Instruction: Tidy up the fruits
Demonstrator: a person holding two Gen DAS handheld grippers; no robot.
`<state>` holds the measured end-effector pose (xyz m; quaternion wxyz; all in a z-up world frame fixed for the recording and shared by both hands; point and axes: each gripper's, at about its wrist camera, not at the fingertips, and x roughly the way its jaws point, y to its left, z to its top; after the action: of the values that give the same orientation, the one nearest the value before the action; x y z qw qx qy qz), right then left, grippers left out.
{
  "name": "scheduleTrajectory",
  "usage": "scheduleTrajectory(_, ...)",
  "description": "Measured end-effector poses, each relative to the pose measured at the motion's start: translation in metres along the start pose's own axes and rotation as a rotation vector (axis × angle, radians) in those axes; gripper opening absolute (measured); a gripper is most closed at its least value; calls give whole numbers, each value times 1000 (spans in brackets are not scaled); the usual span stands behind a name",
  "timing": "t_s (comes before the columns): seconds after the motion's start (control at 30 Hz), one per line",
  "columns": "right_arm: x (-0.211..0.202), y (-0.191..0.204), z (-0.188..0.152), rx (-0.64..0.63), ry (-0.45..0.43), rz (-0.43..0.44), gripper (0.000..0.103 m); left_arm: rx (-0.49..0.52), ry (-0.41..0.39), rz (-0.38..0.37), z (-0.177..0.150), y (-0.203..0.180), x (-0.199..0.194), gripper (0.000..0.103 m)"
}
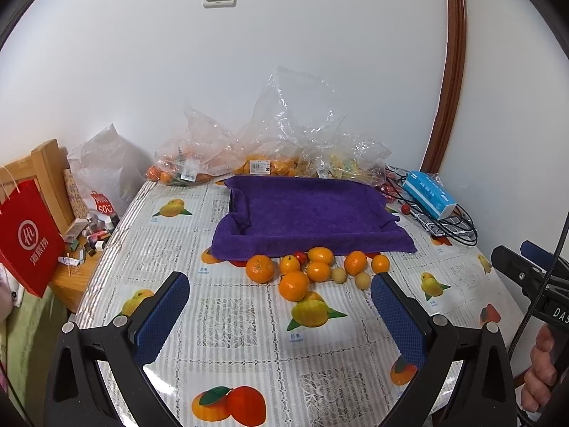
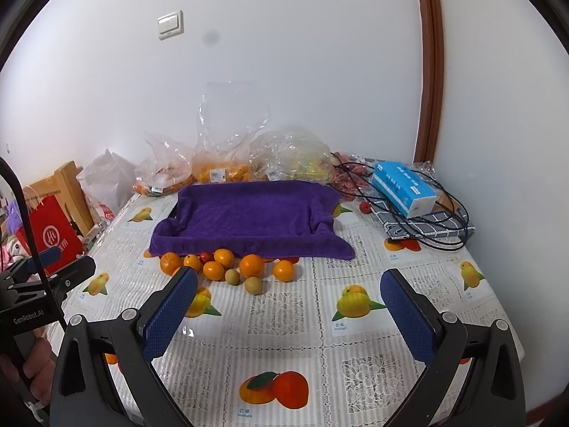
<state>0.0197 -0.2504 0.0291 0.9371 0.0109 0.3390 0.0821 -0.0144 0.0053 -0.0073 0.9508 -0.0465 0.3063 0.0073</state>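
Both grippers hang back over the table point(image 2: 409, 270), neither touching anything. The left gripper point(image 1: 281, 306) has its blue pads spread wide with nothing between them, and the right gripper point(image 2: 288, 302) is spread just as wide and just as empty.

The loose fruit sits in a tight bunch at the near edge of the purple towel point(image 1: 313, 213): several oranges point(image 1: 293, 285), two small pale round fruits point(image 1: 362, 280), and a little red one point(image 1: 301, 257) tucked against the cloth.

Now the risks. These are round things on a slick plastic tablecloth, packed so they touch. A pad coming down on one orange will likely nudge its neighbours, and they could roll toward the table's near or side edge. The two pale fruits are small, so wide pads could skid off them or pinch two at once. The towel's front hem droops onto the table, and a finger could snag it and drag the whole cloth.

Containers next. The towel seems draped over a tray, forming a shallow basin, and that basin looks empty. Behind it, clear plastic bags point(image 2: 227, 149) against the wall hold more orange and yellow fruit, with price labels showing. To the right, a blue box point(image 2: 403, 186) rests amid black cables point(image 2: 444, 227).
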Motion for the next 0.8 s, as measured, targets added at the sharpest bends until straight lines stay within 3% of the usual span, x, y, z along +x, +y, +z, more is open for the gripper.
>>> scheduleTrajectory(0.8, 4, 3, -2, -7, 7, 12, 102, -7, -1, -1, -1, 4, 2, 102)
